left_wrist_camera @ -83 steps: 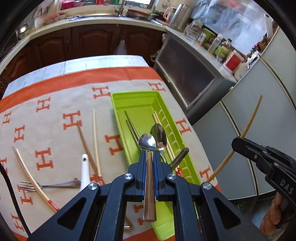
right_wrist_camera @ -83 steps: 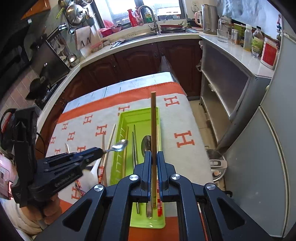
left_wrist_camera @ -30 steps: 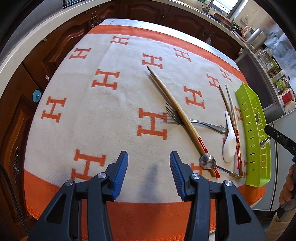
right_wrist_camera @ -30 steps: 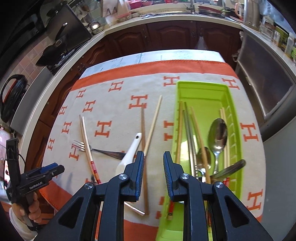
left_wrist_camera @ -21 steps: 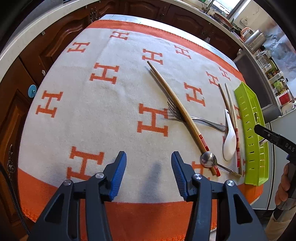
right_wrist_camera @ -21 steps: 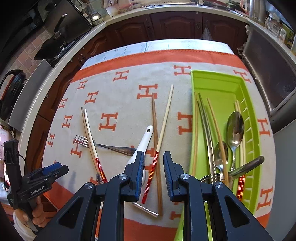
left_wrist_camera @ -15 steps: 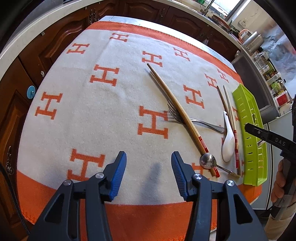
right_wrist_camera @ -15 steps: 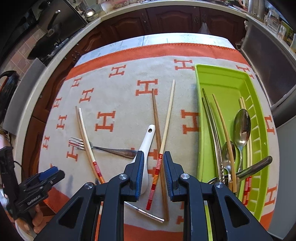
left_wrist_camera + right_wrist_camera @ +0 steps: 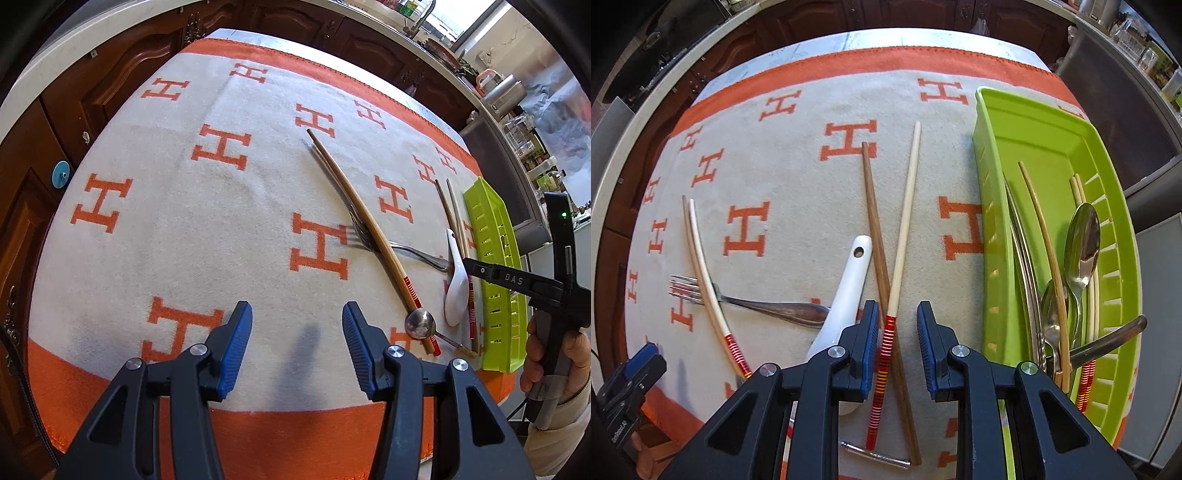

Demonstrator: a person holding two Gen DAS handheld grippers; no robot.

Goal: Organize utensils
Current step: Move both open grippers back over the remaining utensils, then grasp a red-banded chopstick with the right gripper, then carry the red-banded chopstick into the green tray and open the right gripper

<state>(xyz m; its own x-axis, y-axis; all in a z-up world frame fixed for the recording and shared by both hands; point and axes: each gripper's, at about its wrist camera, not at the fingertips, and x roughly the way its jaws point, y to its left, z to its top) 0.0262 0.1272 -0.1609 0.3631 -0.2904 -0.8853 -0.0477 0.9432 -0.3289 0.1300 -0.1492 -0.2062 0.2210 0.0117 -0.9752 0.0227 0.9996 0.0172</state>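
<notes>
Two crossed chopsticks (image 9: 886,266) lie on the counter's H-patterned cloth (image 9: 798,166), just left of the green utensil tray (image 9: 1034,140). Your right tool (image 9: 897,332) straddles them, spread; your left tool (image 9: 297,345) hangs spread, empty.

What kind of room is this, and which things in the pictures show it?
Most likely a home kitchen. Dark wooden cabinets run under a pale countertop, a kettle stands on the counter near a window, and a table under an orange-patterned cloth carries a green utensil tray with spoons and chopsticks.
</notes>
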